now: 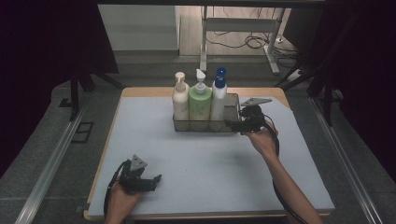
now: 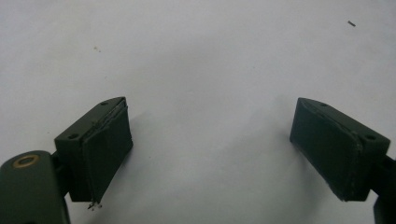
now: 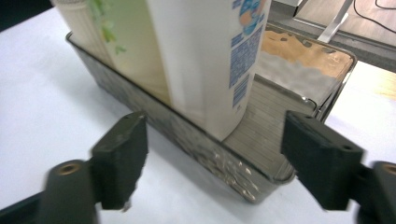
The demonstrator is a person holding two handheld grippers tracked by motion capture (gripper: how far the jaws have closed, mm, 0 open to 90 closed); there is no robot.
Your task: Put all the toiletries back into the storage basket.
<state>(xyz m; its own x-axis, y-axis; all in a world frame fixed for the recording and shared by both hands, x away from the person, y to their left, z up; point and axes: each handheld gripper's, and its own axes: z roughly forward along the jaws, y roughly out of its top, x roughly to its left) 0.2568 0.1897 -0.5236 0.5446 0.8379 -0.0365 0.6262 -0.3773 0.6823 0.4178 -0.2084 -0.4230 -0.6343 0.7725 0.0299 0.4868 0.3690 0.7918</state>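
Here, three pump bottles (image 1: 200, 100) are being kept upright in one wire basket (image 1: 232, 122) mid-counter (image 1: 154, 140). The right gripper (image 1: 233, 124) is being held beside it, fingers (image 3: 119, 158) wide, empty; the left gripper (image 1: 156, 179), likewise open, is being rested near the front edge.
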